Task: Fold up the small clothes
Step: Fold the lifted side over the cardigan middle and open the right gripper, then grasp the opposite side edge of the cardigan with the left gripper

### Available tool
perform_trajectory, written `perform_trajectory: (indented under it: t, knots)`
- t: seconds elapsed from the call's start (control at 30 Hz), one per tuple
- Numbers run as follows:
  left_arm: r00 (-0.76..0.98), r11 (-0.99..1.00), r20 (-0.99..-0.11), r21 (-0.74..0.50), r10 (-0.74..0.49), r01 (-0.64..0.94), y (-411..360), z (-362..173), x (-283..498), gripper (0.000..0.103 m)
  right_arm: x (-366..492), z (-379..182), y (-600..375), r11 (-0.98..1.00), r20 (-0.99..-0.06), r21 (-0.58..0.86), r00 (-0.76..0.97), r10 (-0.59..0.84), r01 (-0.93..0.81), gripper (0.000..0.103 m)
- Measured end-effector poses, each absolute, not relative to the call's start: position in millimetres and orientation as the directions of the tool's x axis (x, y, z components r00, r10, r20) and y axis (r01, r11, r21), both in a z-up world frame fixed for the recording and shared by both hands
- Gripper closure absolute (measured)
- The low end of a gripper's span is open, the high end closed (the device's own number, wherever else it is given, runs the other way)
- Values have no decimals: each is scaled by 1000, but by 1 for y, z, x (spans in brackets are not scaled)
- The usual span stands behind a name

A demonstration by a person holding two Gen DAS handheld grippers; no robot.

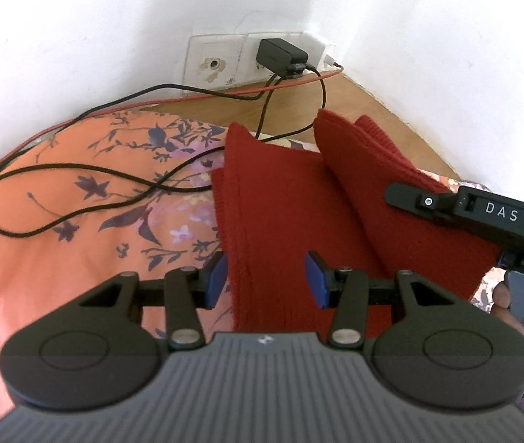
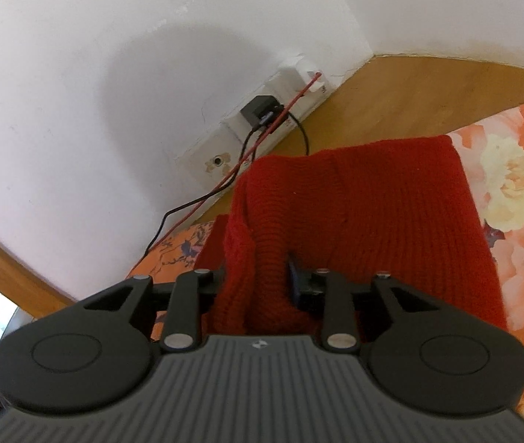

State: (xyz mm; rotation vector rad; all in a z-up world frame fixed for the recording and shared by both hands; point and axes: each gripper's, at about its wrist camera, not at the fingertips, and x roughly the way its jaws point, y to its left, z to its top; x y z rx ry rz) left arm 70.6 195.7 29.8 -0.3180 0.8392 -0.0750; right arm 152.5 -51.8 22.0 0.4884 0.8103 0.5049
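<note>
Left gripper [image 1: 267,282] nearest the lens, blue pads [image 1: 315,282] spread wide with a raised fold of the red knit garment [image 1: 280,199] running between them, neither pad clearly pressing it. Right gripper [image 2: 256,282] jaws sit much closer, a bunched ridge of the same garment pinched between them. Garment lies on the floral bedsheet [image 1: 59,199] near its far edge, black cables [image 1: 88,170] left of it; a hand [image 1: 520,304] holds the right gripper.
</note>
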Motion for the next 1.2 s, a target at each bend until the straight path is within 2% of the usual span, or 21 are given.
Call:
perform_trajectory:
  t: [0.17,0.43,0.67,0.77,0.9,1.03,1.2]
  knots:
    - [674,937,-700,-348,-235,-36,195,36,71,55,141,30,-56,727,-512,639,567,646,-251,48]
    - [691,920,-666,-392,-281,-5,187,53,76,55,123,45,-79,688,-466,690,590,660,-224,46]
    - [688,900,-646,-436,-330,23,178,66,97,54,109,54,-132,742,-468,654,693,548,-146,46]
    - [668,892,-652,-451,-358,39,171,64,111,54,108,45,-155,771,-502,634,730,464,-54,46]
    - [650,881,-666,-472,-367,13,162,56,126,38,107,27,-178,794,-571,604,731,374,65,46]
    - [646,894,-683,-448,-340,-3,152,46,133,38,104,10,-191,791,-605,599,718,343,127,46]
    - [636,872,-673,-489,-377,-1,144,39,139,36,111,-8,-185,829,-658,539,688,304,149,46]
